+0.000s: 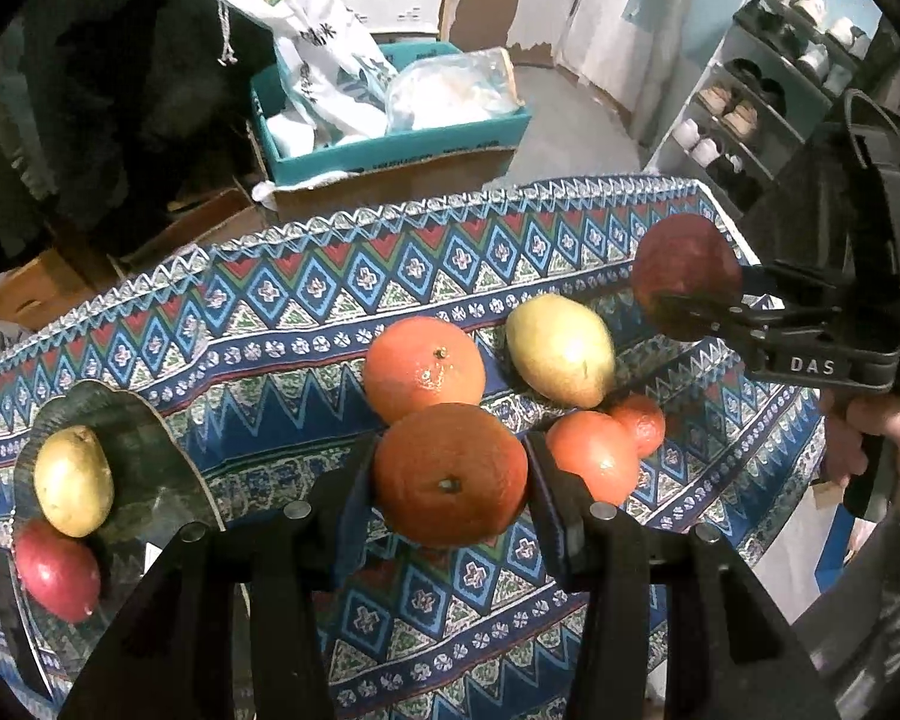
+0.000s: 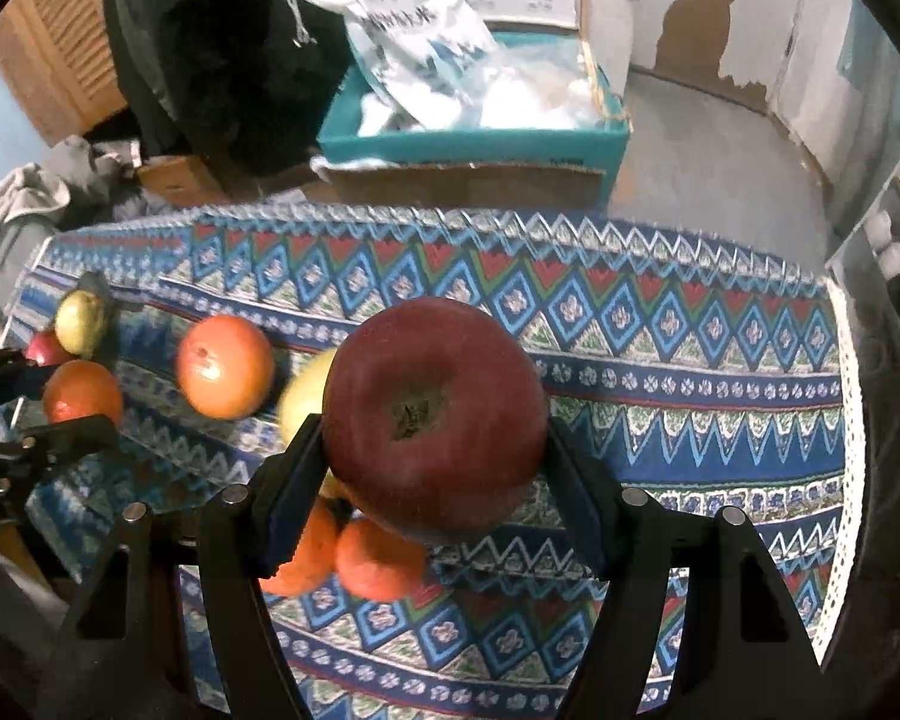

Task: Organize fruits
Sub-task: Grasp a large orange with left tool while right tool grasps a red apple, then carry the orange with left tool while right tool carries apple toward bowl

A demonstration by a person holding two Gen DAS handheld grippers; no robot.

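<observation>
The left gripper (image 1: 450, 474) is clamped on a round orange with a small green stem scar (image 1: 450, 474), its 2 black jaws pressing the fruit's sides and holding it clear above the patterned blue, red and white tablecloth (image 1: 306, 300). The right gripper (image 2: 435, 420) grips a large dark red apple (image 2: 435, 414) between its padded jaws, stem dimple facing the camera, also lifted off the cloth; from the left wrist view that same apple hangs near the cloth's far right corner, with a person's hand (image 1: 888, 444) on the gripper's handle.

On the cloth, around the middle, lie a second round orange (image 1: 424, 367), a yellow-green pear (image 1: 561, 349) just to its right, and 2 smaller orange-red citrus fruits (image 1: 594, 456) touching each other below the pear. By the cloth's left edge sits a dark scalloped plate (image 1: 144, 444) carrying a yellow pear-shaped fruit (image 1: 73, 480) and a red apple-like fruit (image 1: 57, 570), the 2 touching.

Beyond the cloth's far edge stands a teal cardboard box (image 1: 402, 150) stuffed with white printed bags, set on a brown carton. A grey shoe rack (image 1: 768, 102) with several pairs of shoes stands at the far right.
</observation>
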